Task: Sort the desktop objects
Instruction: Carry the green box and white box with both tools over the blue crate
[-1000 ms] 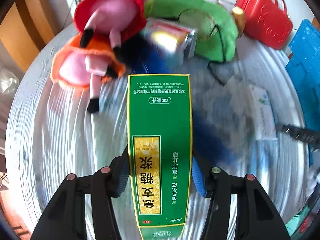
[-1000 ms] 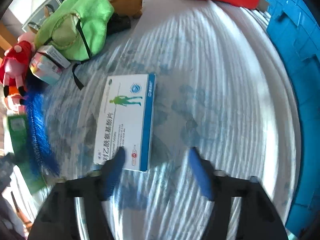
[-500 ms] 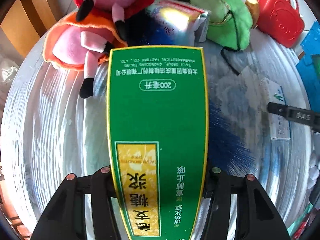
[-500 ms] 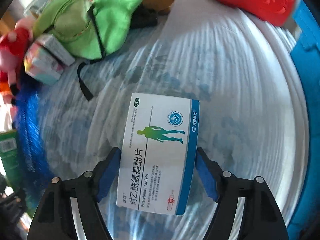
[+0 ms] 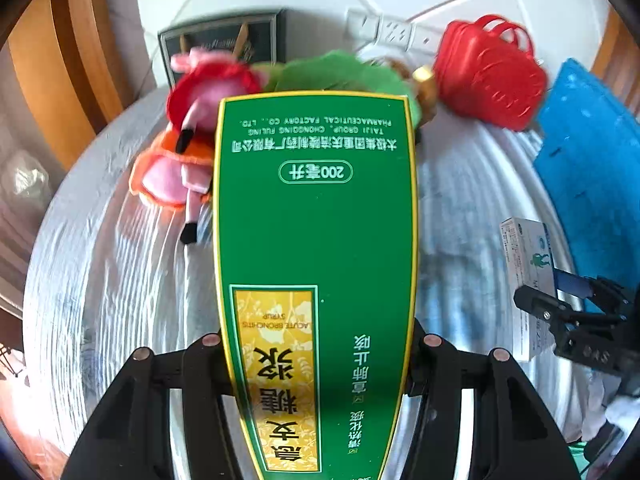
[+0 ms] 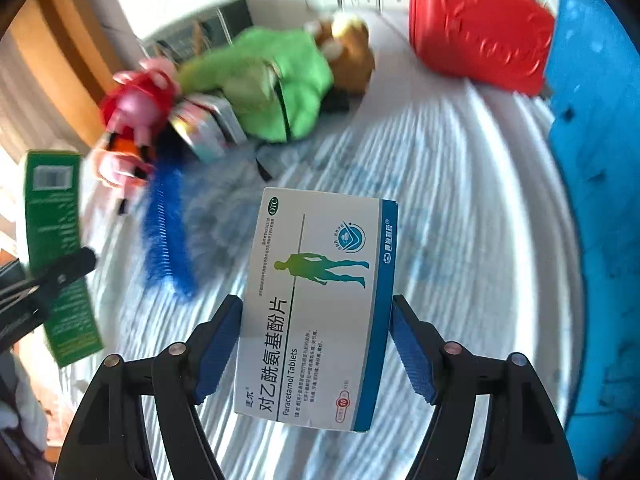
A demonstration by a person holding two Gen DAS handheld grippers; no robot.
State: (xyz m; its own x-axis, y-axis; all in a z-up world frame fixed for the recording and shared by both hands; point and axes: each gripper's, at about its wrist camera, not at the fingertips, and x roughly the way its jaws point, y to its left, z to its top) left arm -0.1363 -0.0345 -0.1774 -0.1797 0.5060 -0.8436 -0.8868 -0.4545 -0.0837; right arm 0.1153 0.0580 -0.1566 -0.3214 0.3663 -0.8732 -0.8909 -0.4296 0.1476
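My left gripper point(image 5: 316, 354) is shut on a tall green syrup box point(image 5: 316, 220) with a yellow label, lifted off the table and filling the middle of the left wrist view. In the right wrist view the same green syrup box point(image 6: 56, 248) hangs at the far left. My right gripper point(image 6: 316, 344) is shut on a white and blue paracetamol tablet box point(image 6: 320, 292), held above the striped tablecloth point(image 6: 460, 216). From the left wrist view the tablet box point(image 5: 526, 276) shows at the right edge with the right gripper's black fingers on it.
At the back lie a pink pig plush point(image 6: 136, 112), a green-clad plush point(image 6: 272, 80), a small shiny box point(image 6: 208, 128) and a blue bristly brush point(image 6: 168, 232). A red plastic basket point(image 6: 476, 36) and a blue bin point(image 6: 596, 208) stand right. A power strip point(image 5: 384, 32) lines the wall.
Both grippers have risen from the table with their boxes. The right gripper closed on the tablet box, which lay flat a second ago. The plush toys look farther away now.
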